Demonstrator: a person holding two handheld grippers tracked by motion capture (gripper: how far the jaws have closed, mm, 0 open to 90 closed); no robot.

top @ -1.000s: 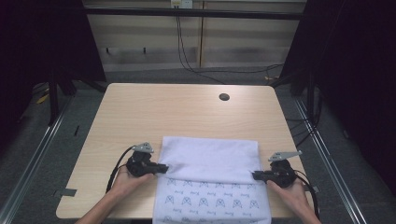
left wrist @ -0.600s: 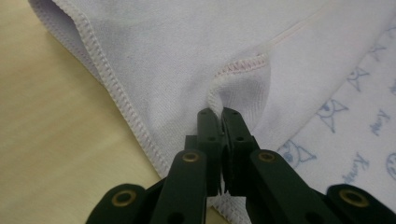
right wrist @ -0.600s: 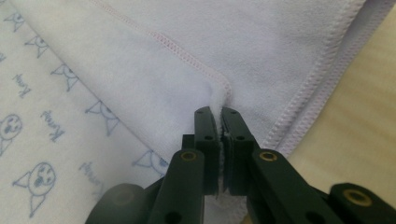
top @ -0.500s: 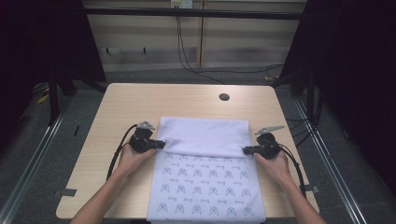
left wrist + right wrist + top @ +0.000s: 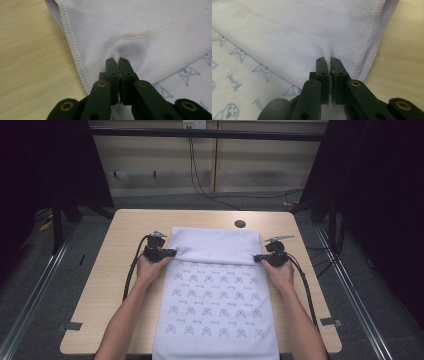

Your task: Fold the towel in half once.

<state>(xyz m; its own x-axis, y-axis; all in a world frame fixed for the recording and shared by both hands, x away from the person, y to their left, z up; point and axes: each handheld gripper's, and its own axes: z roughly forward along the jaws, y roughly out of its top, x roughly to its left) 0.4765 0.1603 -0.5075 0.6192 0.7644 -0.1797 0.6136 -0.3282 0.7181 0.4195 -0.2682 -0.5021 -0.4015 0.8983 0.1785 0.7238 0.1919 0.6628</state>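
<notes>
So the cloth (image 5: 215, 295) is a pale lavender-white towel laid lengthwise down the middle of the wooden table (image 5: 115, 270), with its near end hanging just over the front edge. The far part is folded over onto itself, so you see the plain backside there, while the near part shows the printed side: rows of little blue cat-face doodles with a short handwritten-style word between them. In the right gripper view one of those words looks like "Kuzy" or something close (too blurry to say for sure), so don't quote me on that.

The left gripper (image 5: 170, 253) is pinched tight on the cloth's left edge, right where the folded layer ends. In the left gripper view the jaws are nearly together with a stitched hem corner bunched up between them. The right gripper (image 5: 258, 258) is doing the mirror image on the right edge, jaws clamped narrow with a fluffy ridge of fabric squeezed between. Both hems have that neat overlock stitching, slightly pinkish.

Both hands sit behind the grippers, forearms coming in from the near side, with black cables looping back along each arm. There's a small dark round hole (image 5: 240, 224) in the table just past the cloth's far right corner.
</notes>
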